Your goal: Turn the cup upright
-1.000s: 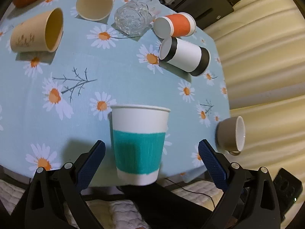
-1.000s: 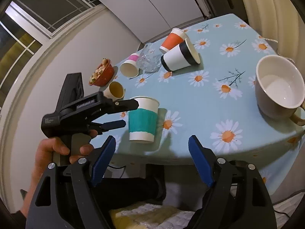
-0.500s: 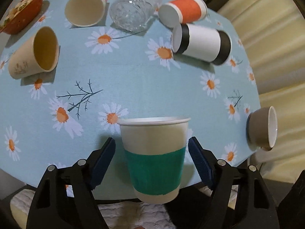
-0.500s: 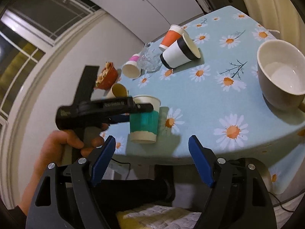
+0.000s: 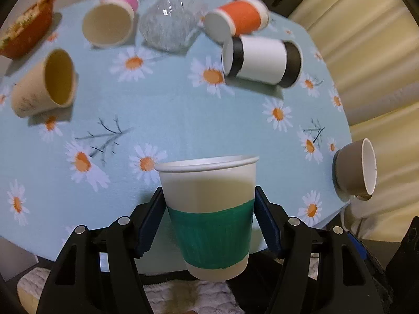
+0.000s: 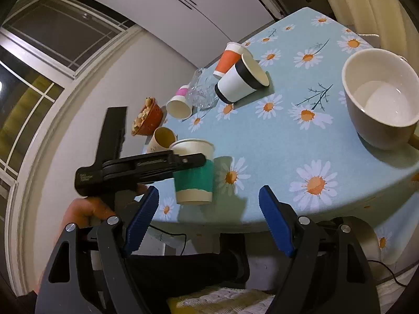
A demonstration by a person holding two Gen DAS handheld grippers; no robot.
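At the near edge of the round table under its pale blue daisy-print cloth (image 5: 183, 110), the white paper cup with the green ribbed sleeve (image 5: 209, 209) is sitting mouth-up between the blue pads of the left gripper (image 5: 208, 219). Those pads are pressing against both sides of the sleeve, so the left claw is clamping this cup; in the right wrist view its base (image 6: 194, 197) seems to be hanging just above the cloth, though I cannot tell for certain.

The right gripper (image 6: 209, 222) is standing wide open and holding nothing, hovering off the table edge nearer the person than the green-sleeved cup.

Judging by how things lie, this one cup is already upright, and what is left for it is setting down and letting go. Beyond the green-sleeved cup, further cups are lying on their sides: a plain tan paper cup (image 5: 43, 89), a pink-banded paper cup (image 5: 110, 21), a cut-glass tumbler (image 5: 170, 28), an orange-sleeved paper cup (image 5: 235, 18) and a white paper cup with black bands (image 5: 262, 62). To the right of the green-sleeved cup, a grey-brown ceramic mug (image 6: 379, 99) is standing upright by the table's edge.
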